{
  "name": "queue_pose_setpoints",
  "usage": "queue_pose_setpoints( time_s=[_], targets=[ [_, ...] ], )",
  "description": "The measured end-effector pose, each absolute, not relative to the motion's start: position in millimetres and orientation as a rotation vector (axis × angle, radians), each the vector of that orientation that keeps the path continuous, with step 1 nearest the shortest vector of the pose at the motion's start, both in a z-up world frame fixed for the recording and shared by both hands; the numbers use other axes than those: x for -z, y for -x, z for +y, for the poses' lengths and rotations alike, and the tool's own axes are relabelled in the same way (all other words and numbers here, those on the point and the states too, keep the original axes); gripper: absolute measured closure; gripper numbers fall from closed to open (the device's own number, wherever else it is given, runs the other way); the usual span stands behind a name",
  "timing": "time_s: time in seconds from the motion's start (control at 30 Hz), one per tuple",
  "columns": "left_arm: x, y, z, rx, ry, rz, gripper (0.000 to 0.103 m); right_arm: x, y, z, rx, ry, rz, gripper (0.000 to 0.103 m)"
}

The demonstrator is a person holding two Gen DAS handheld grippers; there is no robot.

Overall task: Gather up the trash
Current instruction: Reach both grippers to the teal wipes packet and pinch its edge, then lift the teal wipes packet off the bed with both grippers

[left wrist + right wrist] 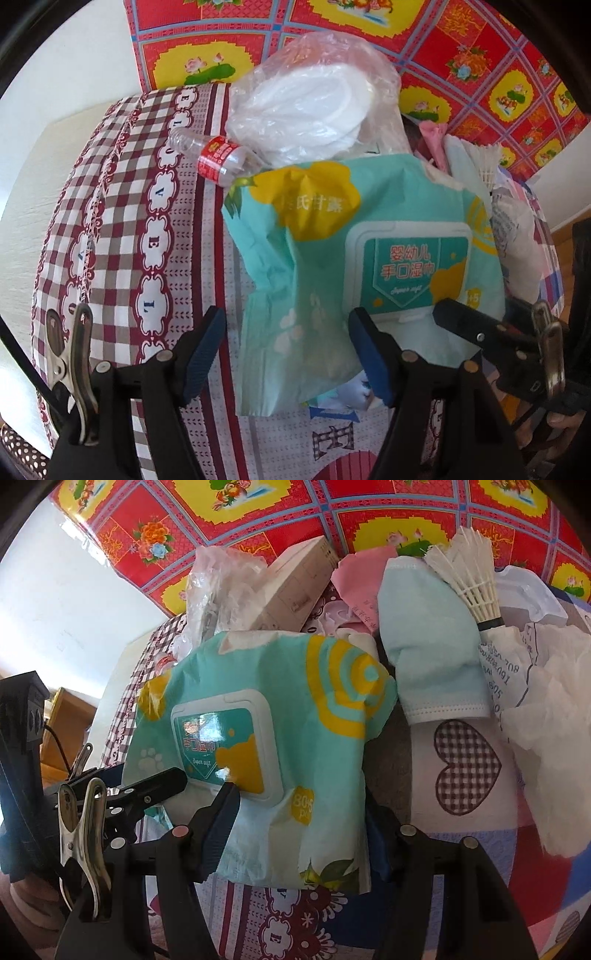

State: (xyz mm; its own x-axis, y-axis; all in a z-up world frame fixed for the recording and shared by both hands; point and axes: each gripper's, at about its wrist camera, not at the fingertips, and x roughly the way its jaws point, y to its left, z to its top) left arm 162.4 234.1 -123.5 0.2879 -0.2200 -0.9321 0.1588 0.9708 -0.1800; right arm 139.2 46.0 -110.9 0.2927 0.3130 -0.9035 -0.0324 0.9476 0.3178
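Note:
A teal and yellow wet-wipes pack point(332, 236) lies on a patterned cloth surface point(122, 206); it also shows in the right wrist view point(258, 738). My left gripper point(288, 354) is open, its fingers on either side of the pack's near left part. My right gripper point(303, 819) is open around the pack's lower edge, left finger over the lid. Its finger point(476, 332) shows in the left view, touching the pack's right side. Behind lie a small plastic bottle point(218, 155), a clear bag of white plates point(314, 107), a blue face mask point(432, 646) and a shuttlecock point(469, 576).
A beige box point(295, 587), pink paper point(362, 579), crumpled white tissue point(554, 738), a white plastic tray point(528, 594) and a printed slip point(506, 672) crowd the back right. A red and yellow floral sheet point(295, 513) stands behind. A white wall point(55, 92) is at left.

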Motion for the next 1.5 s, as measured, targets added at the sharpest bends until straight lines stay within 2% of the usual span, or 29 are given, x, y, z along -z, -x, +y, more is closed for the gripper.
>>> queue_pose_setpoints(
  time_s=[0.2,0.3,0.4,0.43,0.5,0.57,0.93,1.5],
  targets=[
    [123.2,-160.4,231.5,0.247,0.043,1.237,0.031,111.4,-141.3,49.6,-0.240,-0.253,1.260,0.044],
    [119.4,-155.3,229.4,0.269,0.075,1.237,0.048,110.2,-140.4,50.4,-0.245,-0.246,1.255,0.049],
    [118.2,-154.3,229.2,0.257,0.084,1.242,0.050,106.6,-136.7,52.1,-0.251,-0.232,1.242,0.058],
    [117.1,-153.7,229.6,0.250,0.081,1.239,0.054,104.6,-135.1,51.7,-0.252,-0.227,1.236,0.060],
    [114.2,-152.6,231.7,0.239,0.077,1.238,0.057,99.4,-131.9,52.1,-0.254,-0.213,1.222,0.068],
    [110.3,-151.0,236.6,0.240,0.089,1.234,0.060,94.3,-128.7,52.7,-0.256,-0.203,1.211,0.073],
    [72.2,-134.6,243.0,0.249,0.050,1.164,0.061,62.8,-110.1,50.1,-0.285,-0.169,1.138,0.074],
    [29.9,-103.5,187.9,0.268,0.011,1.086,0.061,24.5,-71.9,10.5,-0.268,-0.171,1.026,0.074]
  ],
)
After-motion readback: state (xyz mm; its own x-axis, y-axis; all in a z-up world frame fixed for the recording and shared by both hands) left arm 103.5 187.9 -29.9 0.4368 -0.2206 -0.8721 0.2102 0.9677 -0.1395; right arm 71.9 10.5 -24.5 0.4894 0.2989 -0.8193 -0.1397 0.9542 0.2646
